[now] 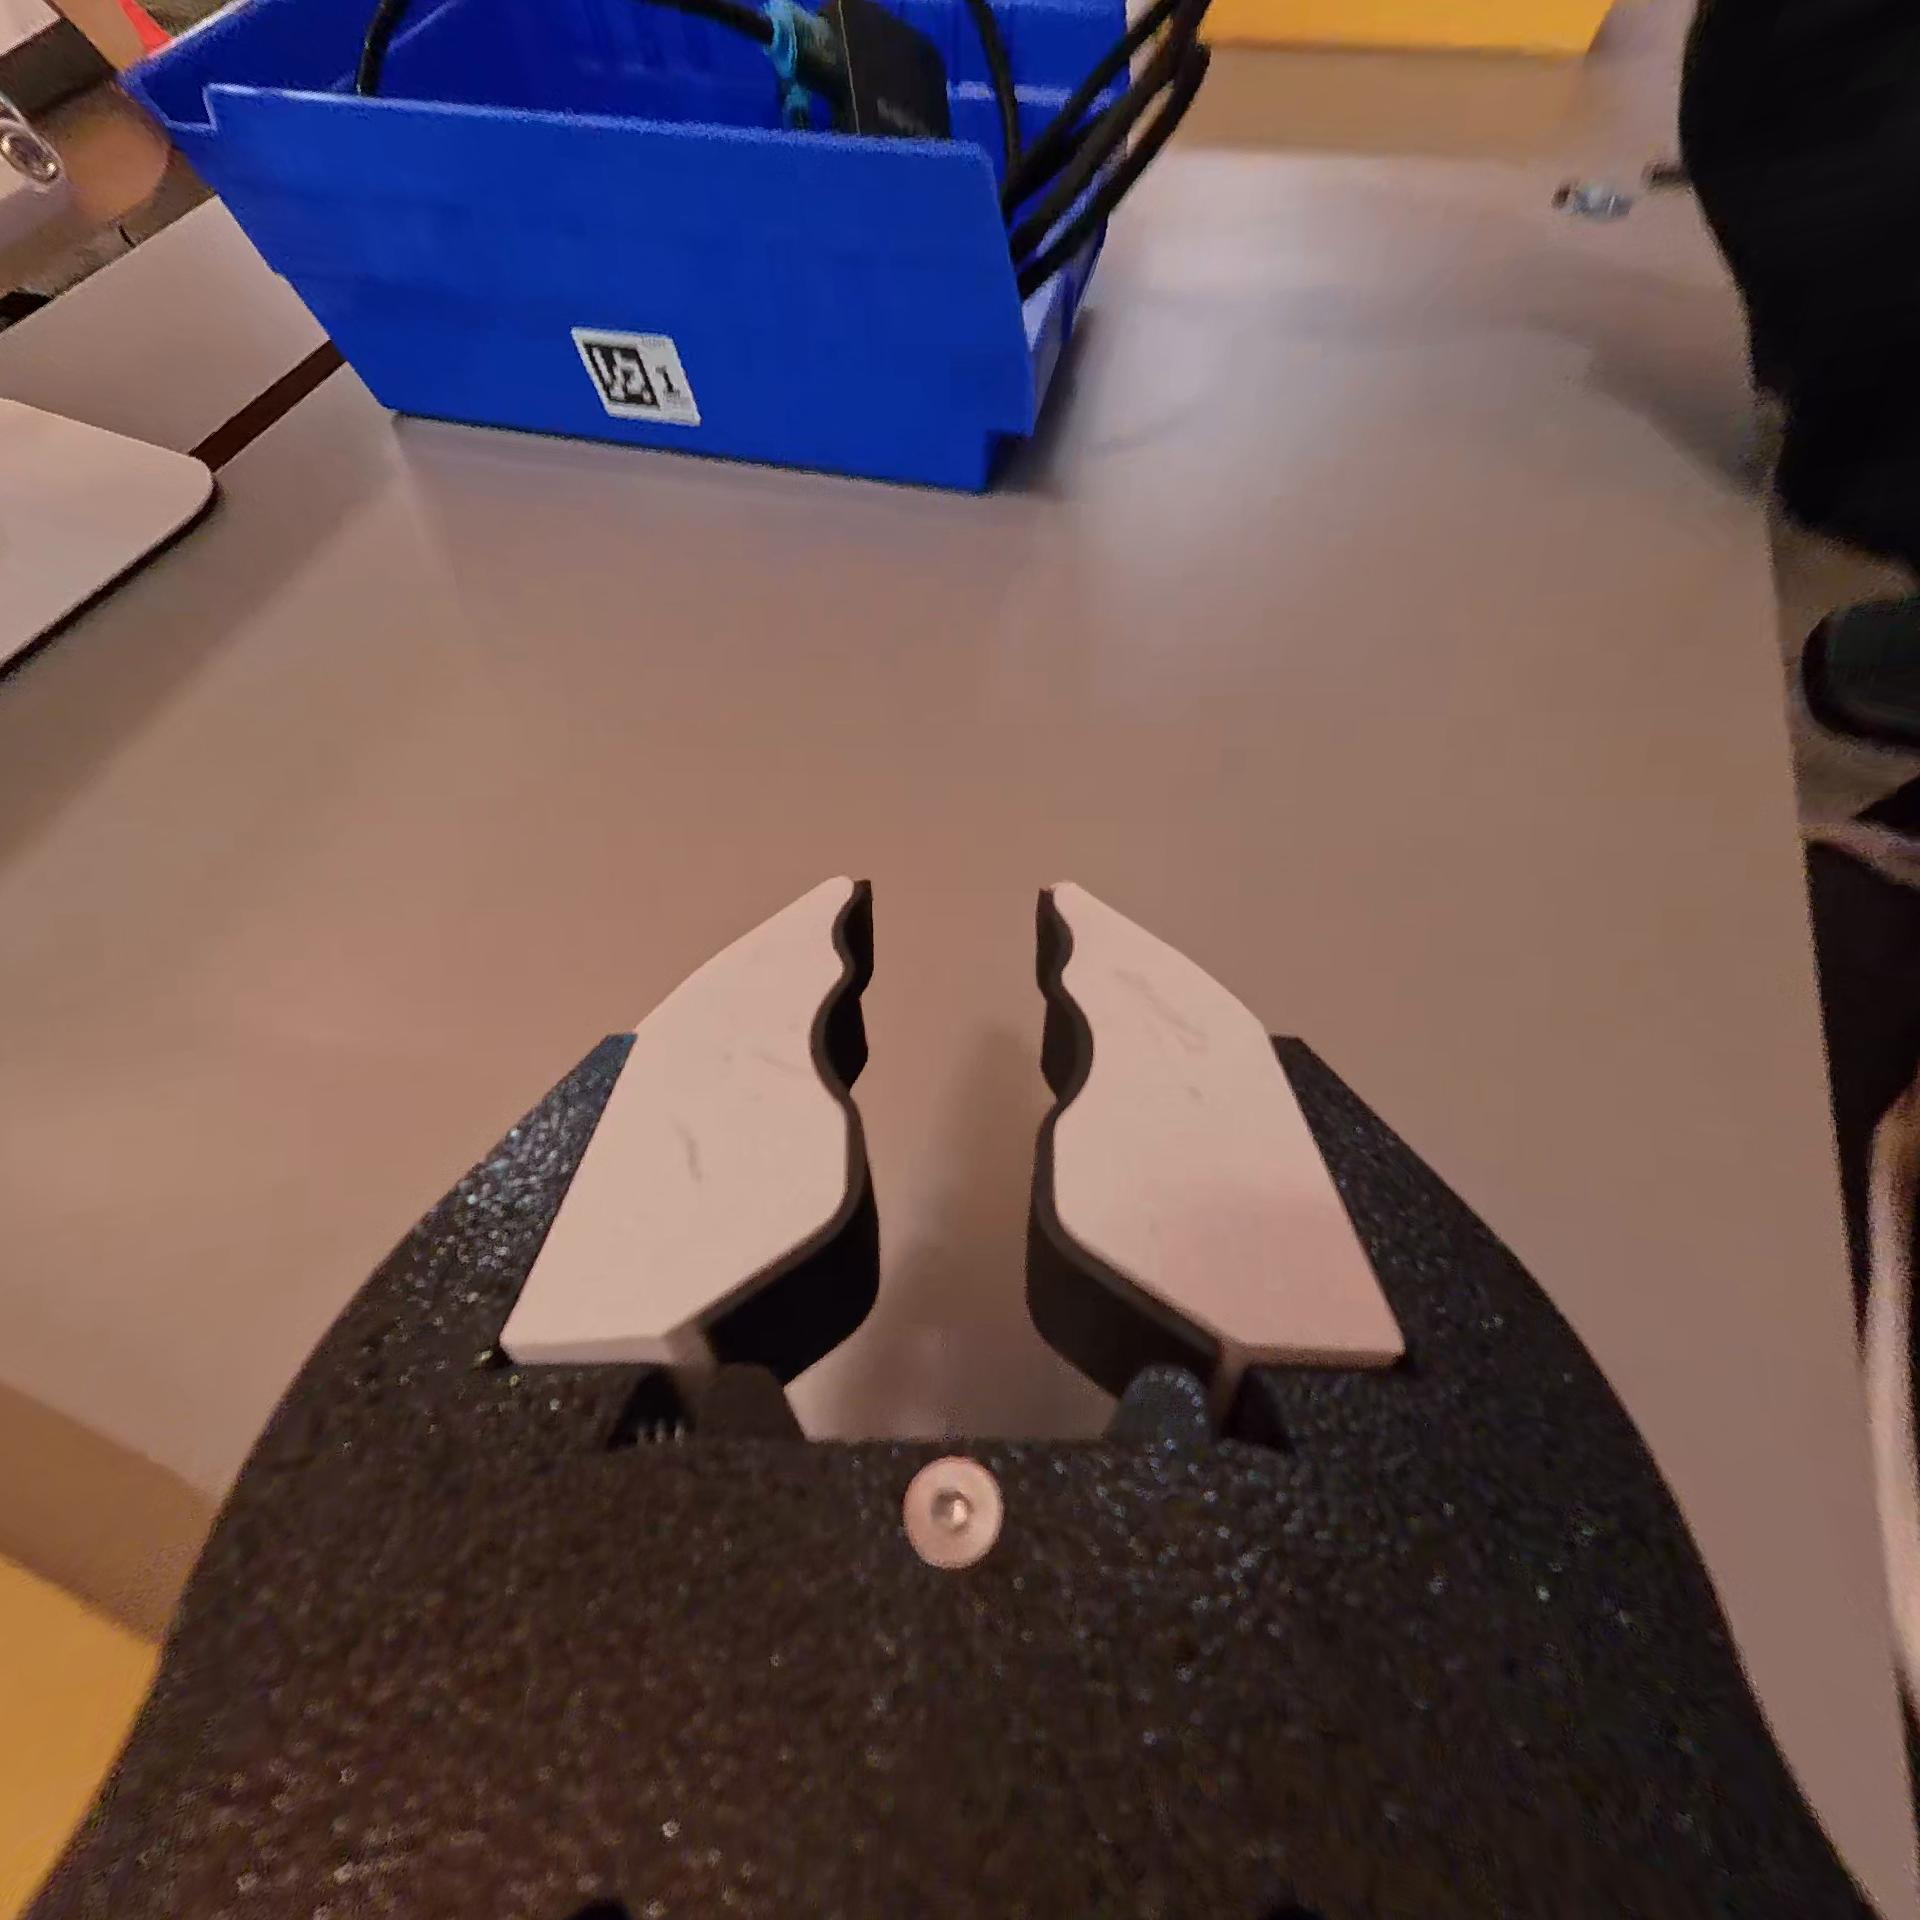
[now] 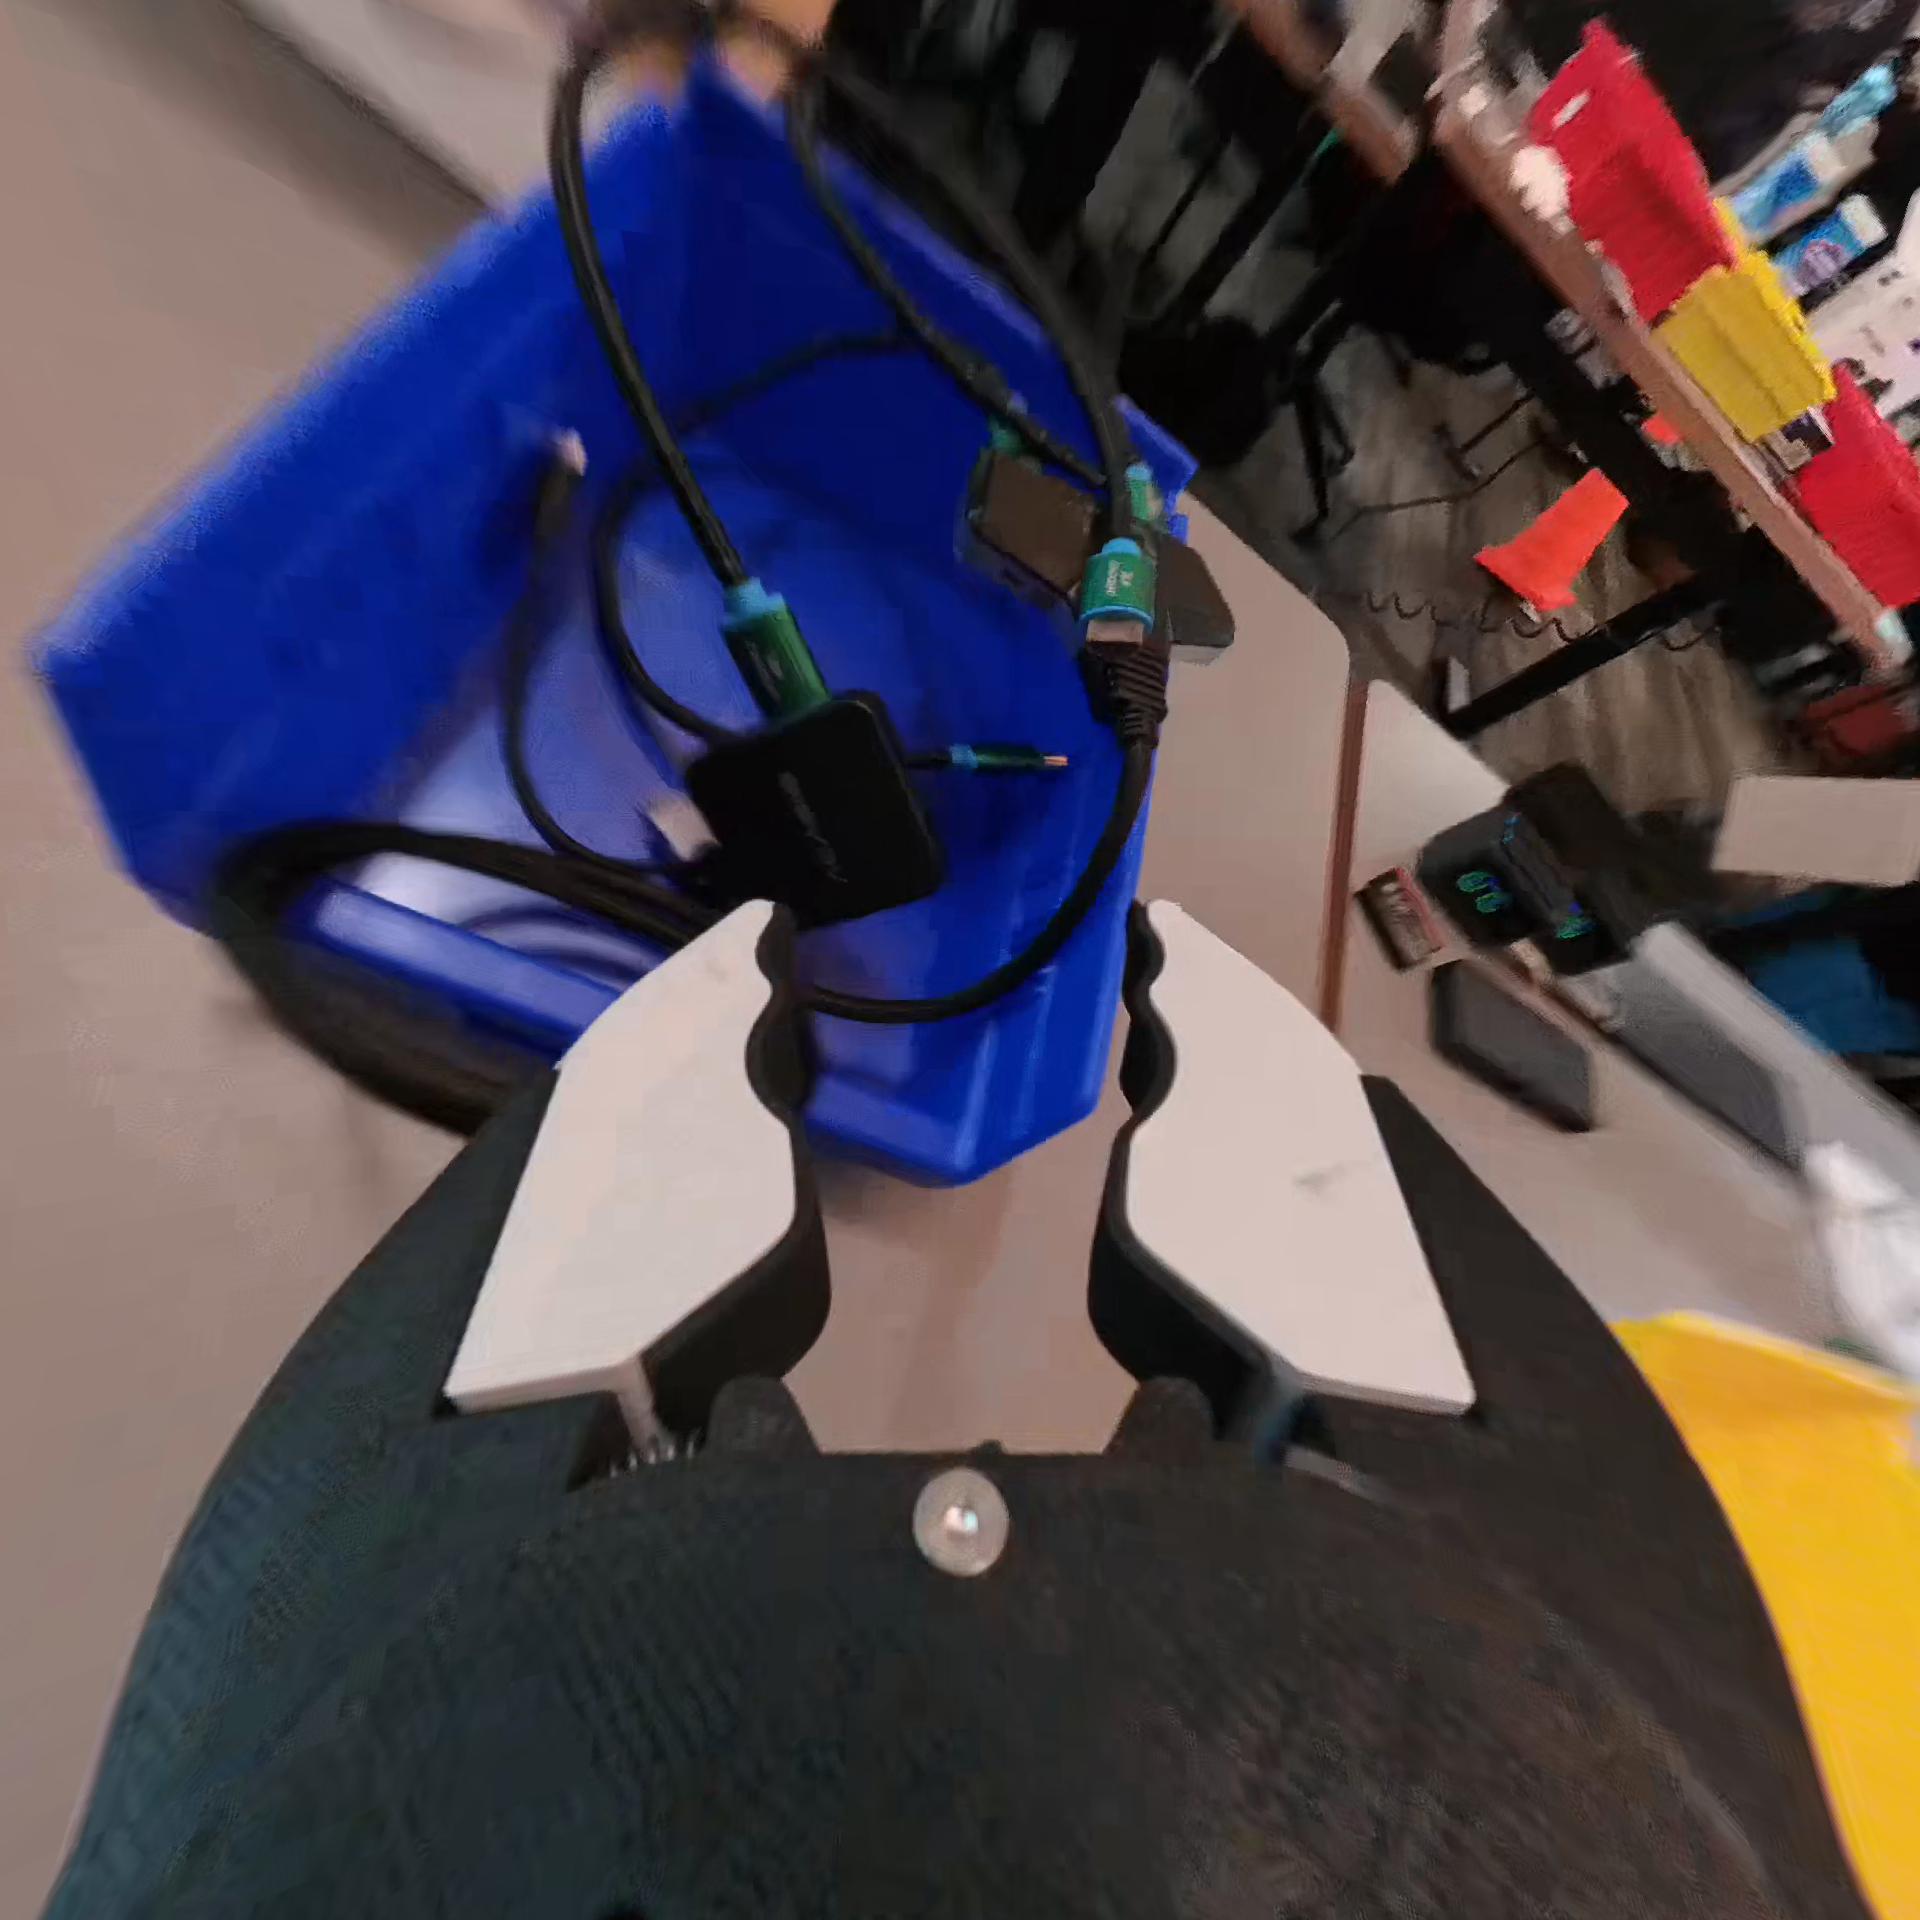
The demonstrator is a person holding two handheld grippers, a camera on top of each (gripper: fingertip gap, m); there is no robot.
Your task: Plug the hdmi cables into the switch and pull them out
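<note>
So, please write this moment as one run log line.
left gripper: open, empty | right gripper: open, empty | switch, cables: in blue bin

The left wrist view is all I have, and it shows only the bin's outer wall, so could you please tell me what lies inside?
Observer: A black switch sits in the blue bin, with one green-ended cable at its top edge, apparently plugged in.
Operator: Is there a free plug, please?
Observer: Yes, a second green plug hangs loose by the bin's right wall.
Operator: Where is the right claw?
Observer: The right claw is open above the bin's near edge, holding nothing.
</note>
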